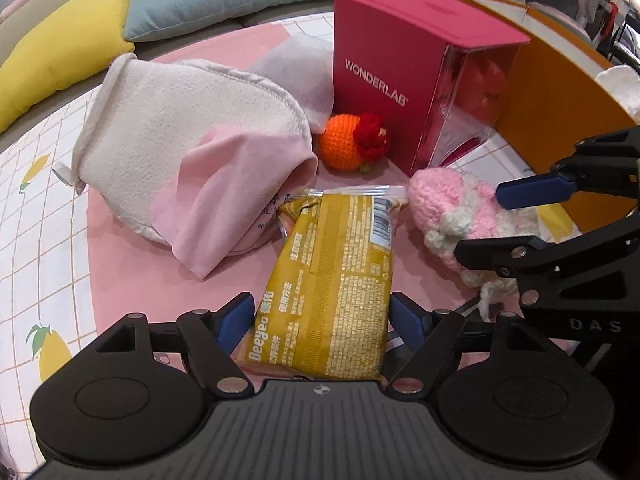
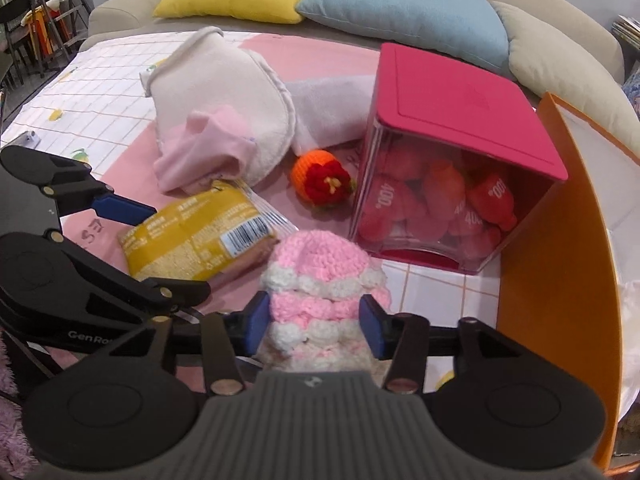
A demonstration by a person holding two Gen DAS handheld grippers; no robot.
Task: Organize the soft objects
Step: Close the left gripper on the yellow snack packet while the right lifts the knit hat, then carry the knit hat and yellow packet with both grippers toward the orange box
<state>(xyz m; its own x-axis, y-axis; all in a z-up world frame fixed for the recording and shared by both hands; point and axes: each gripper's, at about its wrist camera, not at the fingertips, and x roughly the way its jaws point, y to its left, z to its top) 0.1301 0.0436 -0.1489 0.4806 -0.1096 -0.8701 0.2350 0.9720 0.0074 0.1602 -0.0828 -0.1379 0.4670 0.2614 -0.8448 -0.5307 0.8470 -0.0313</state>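
Fingers of the left gripper (image 1: 322,318) are standing wide around the yellow packet (image 1: 332,280), seemingly untouching. Right gripper (image 2: 314,322) is straddling, half-open, the pink crocheted piece (image 2: 320,280); only its view is showing the red sachets (image 2: 432,204) at 2 o'clock inside the clear box (image 2: 460,128).

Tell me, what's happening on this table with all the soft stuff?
A person is tidying soft items using two hand-held grippers. The left gripper straddles a yellow wipes packet, its jaws open beside it. The right gripper sits around a pink-and-white crochet hat, not clearly squeezing it. Both items lie on the pink mat. Nearby are a folded towel bundle, an orange crochet ball, a pink-lidded box and an orange bin.
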